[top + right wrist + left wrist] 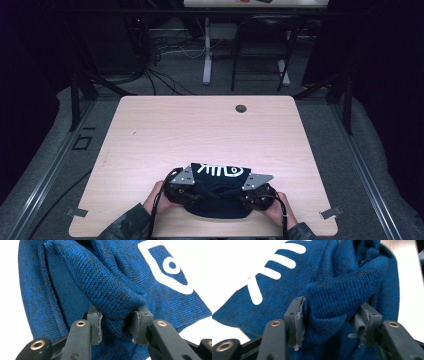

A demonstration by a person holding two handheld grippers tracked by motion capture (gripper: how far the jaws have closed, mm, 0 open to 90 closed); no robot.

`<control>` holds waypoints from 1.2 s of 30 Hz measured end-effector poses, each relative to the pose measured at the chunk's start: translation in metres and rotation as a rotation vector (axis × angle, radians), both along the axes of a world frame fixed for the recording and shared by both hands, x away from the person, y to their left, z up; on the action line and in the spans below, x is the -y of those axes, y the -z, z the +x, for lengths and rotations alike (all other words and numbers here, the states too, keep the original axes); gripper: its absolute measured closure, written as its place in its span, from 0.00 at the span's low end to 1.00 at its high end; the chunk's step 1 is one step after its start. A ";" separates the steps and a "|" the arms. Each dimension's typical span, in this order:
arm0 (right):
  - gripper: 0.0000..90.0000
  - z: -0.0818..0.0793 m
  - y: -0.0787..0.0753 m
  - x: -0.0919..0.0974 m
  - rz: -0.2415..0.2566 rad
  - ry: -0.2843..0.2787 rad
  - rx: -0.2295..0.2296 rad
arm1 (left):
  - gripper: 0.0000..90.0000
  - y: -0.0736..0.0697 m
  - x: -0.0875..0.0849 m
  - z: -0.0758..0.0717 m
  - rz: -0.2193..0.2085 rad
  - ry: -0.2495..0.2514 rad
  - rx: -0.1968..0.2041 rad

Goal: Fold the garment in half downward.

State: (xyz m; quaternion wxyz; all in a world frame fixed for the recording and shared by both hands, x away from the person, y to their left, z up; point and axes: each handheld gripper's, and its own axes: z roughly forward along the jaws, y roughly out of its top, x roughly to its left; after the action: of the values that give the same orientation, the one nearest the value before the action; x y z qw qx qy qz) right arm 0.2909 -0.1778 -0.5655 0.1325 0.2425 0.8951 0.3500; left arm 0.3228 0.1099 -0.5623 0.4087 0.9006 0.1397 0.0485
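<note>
The blue knit garment [220, 192] lies at the table's [150, 135] near edge. The right hand-held gripper [116, 326] clenches a bunched fold, apparently for folding; the left hand-held gripper [329, 320] stands released, cloth loose between its jaws.

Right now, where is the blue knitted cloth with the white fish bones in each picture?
High view: the blue cloth lies at the table's near edge, between both hands.
Left gripper view: middle and right, bulging between the jaws.
Right gripper view: centre, a fold pinched by the jaws.
Shared landmark: the white fish print.
</note>
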 end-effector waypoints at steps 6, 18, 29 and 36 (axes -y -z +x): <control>0.72 0.000 0.000 -0.001 -0.007 -0.004 -0.003 | 0.40 -0.024 -0.009 -0.002 -0.033 -0.064 -0.005; 0.72 0.002 0.003 -0.001 -0.005 -0.016 0.006 | 0.37 -0.047 -0.015 0.032 -0.122 -0.257 0.030; 0.63 0.004 0.001 -0.002 -0.006 -0.005 -0.014 | 0.37 -0.011 -0.001 0.033 0.012 -0.244 -0.036; 0.43 0.003 -0.014 -0.002 0.003 0.003 -0.040 | 0.40 0.000 0.001 0.030 0.056 -0.255 -0.041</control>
State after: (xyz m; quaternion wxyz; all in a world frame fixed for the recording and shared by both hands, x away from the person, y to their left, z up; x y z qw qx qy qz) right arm 0.2937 -0.1755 -0.5516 0.1147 0.2507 0.8967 0.3462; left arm 0.3532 0.1094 -0.5624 0.3711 0.8873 0.2601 0.0854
